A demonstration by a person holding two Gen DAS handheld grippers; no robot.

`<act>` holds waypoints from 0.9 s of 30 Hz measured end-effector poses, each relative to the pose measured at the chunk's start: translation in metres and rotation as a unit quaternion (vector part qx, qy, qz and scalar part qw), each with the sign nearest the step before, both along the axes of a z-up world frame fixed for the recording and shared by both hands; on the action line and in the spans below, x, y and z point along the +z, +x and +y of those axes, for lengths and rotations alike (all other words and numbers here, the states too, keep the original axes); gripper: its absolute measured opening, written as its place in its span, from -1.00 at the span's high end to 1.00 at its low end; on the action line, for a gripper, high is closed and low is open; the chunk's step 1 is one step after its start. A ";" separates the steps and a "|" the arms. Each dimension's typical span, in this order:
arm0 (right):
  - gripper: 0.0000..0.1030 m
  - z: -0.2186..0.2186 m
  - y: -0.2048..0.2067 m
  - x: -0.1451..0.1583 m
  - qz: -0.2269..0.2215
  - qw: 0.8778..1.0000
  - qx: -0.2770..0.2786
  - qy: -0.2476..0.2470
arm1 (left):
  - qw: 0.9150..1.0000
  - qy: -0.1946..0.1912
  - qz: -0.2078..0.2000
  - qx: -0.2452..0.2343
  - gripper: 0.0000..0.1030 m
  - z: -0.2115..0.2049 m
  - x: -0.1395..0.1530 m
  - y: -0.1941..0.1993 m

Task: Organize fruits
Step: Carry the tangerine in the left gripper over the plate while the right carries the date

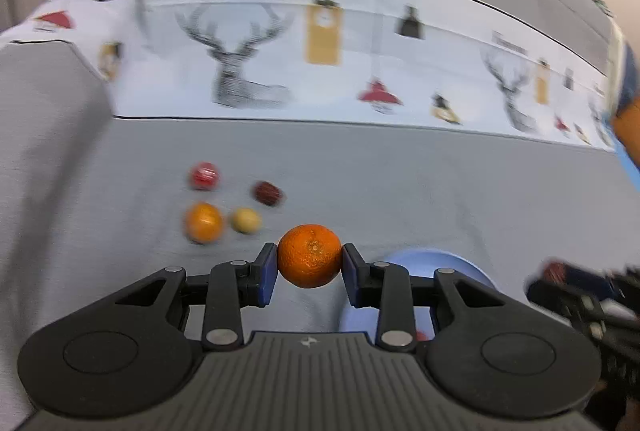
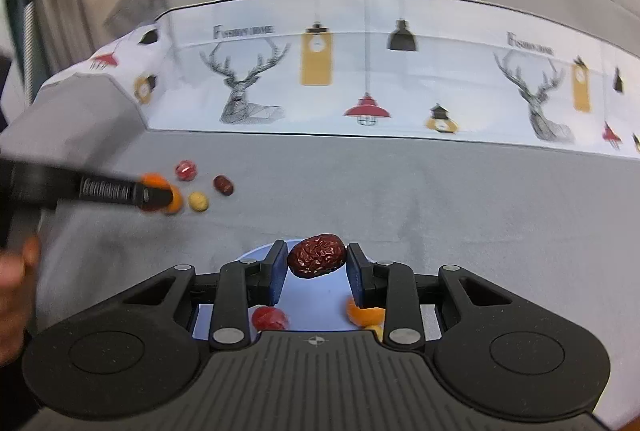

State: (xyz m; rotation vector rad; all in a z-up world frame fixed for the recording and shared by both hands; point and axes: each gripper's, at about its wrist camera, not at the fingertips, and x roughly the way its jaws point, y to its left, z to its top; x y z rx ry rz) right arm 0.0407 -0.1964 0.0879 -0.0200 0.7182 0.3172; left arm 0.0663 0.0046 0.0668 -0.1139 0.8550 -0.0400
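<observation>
My left gripper point(image 1: 310, 251) is shut on a mandarin point(image 1: 310, 263), held above the grey cloth. Beyond it lie a red round fruit point(image 1: 204, 175), a dark red date point(image 1: 268, 193), an orange fruit point(image 1: 203, 223) and a small yellow fruit point(image 1: 245, 220). My right gripper point(image 2: 317, 249) is shut on a wrinkled red date point(image 2: 317, 259) over a pale blue plate point(image 2: 316, 307). In the plate lie a red fruit point(image 2: 269, 318) and an orange fruit point(image 2: 362, 315). In the right wrist view the left gripper point(image 2: 156, 195) is blurred at the left, over the loose fruits.
A grey cloth point(image 2: 440, 199) covers the surface, and a white band printed with deer and lamps point(image 2: 320, 91) crosses behind it. The blue plate point(image 1: 444, 263) lies just right of my left gripper. A hand point(image 2: 12, 279) shows at the left edge.
</observation>
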 end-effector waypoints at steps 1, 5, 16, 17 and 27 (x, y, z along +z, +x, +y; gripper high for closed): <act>0.35 -0.001 0.000 0.001 -0.002 1.000 0.001 0.004 | 1.000 0.000 0.003 -0.010 0.26 -0.005 -0.002 -0.001; 0.35 -0.003 0.003 -0.010 -0.016 1.000 0.010 -0.003 | 0.999 0.012 0.008 -0.040 0.26 -0.021 -0.011 -0.004; 0.35 0.002 0.012 -0.018 0.017 1.000 0.010 -0.014 | 0.998 0.017 0.003 -0.062 0.26 -0.040 -0.020 -0.004; 0.35 0.003 0.012 -0.021 0.021 1.000 0.011 -0.015 | 0.998 0.015 0.003 -0.062 0.26 -0.040 -0.021 -0.003; 0.35 -0.007 0.022 -0.034 0.054 0.998 -0.005 -0.011 | 0.997 0.040 0.019 -0.069 0.26 -0.055 -0.030 0.008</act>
